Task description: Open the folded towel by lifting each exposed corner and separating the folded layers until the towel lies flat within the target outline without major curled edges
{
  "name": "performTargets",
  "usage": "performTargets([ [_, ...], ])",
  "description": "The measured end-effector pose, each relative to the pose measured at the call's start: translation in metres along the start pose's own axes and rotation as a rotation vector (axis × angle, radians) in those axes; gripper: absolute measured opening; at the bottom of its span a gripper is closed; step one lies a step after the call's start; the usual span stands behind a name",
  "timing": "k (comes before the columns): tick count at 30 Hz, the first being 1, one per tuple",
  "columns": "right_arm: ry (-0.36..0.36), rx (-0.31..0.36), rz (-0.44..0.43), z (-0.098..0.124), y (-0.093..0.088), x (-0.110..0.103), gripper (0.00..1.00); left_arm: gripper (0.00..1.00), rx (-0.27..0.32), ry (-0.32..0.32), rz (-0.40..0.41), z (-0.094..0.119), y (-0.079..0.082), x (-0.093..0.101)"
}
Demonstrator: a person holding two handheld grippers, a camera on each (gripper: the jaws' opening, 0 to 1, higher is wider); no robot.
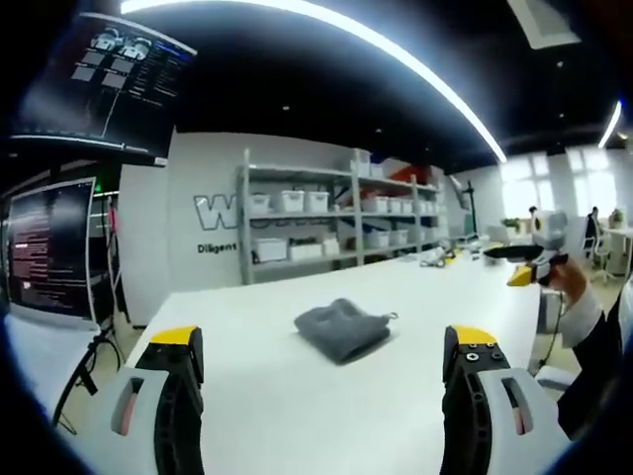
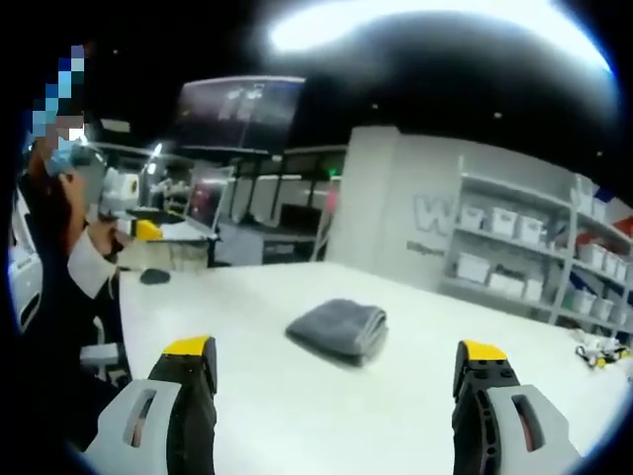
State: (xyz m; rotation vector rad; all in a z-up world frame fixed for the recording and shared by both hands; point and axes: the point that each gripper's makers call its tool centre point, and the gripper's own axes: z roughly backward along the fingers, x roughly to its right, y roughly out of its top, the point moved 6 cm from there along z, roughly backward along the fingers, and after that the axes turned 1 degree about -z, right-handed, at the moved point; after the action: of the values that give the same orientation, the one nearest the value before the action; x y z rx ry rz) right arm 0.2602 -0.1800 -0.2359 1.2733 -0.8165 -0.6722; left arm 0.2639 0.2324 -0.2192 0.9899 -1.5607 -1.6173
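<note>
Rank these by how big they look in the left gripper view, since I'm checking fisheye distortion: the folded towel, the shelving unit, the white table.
1. White table, largest as it appears.
2. Shelving unit, though it stands farther away, so it may really be bigger.
3. Folded towel, smallest.

A lab or industrial workspace is indicated. In the left gripper view, metal shelving [image 1: 336,213] stocked with white storage bins [image 1: 291,201] is seen at 12 o'clock against a lettered wall [image 1: 208,210], with large monitors [image 1: 99,84] full of text at 10 o'clock. A dark ceiling with strip lighting [image 1: 396,59] and a wide white worktable [image 1: 297,396] are noted.
</note>
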Motion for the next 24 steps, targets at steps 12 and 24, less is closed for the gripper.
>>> performTargets([
  [12,0.002,0.036,0.012,0.002,0.007,0.004,0.99,0.97,0.001,-0.009,-0.033,-0.006,-0.002,0.01],
  [24,-0.015,0.01,0.025,0.005,-0.001,0.013,0.99,0.97,-0.05,0.001,-0.112,-0.006,-0.01,0.025],
])
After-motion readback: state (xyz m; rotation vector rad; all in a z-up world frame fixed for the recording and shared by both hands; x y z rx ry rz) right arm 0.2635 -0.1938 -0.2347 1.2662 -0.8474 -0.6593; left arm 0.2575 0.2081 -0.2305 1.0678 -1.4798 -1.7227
